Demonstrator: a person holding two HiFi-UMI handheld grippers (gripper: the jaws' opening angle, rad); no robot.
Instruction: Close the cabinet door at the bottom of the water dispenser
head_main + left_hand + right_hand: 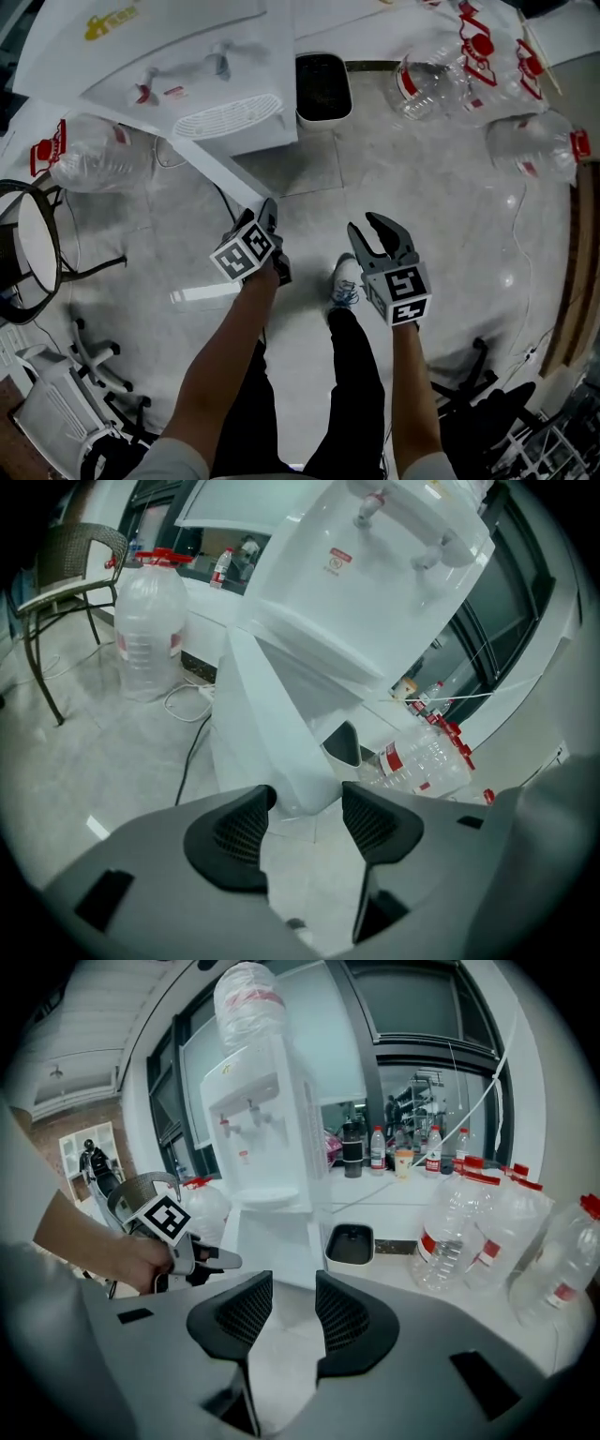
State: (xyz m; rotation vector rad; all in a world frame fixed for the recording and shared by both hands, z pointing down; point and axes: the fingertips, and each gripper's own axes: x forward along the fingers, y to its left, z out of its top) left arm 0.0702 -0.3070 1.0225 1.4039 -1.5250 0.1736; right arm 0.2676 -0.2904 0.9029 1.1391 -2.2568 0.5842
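The white water dispenser [187, 66] stands at the top of the head view, its taps facing me. Its bottom cabinet door [220, 173] hangs open, a white panel swung out over the floor towards me. My left gripper [270, 217] sits at the door's free edge. In the left gripper view the jaws [307, 813] are open, and the door's edge [267, 733] rises just beyond the fingertips; whether they touch it I cannot tell. My right gripper [368, 234] is open and empty, to the right of the door and apart from it. In the right gripper view it [293, 1312] faces the dispenser [258, 1119].
A black-lined white bin [322, 89] stands right of the dispenser. Several empty water bottles [441, 80] lie at the back right, and another big bottle [98, 155] lies left of the dispenser. A chair [28, 244] stands at far left. The person's shoe [345, 281] is between the grippers.
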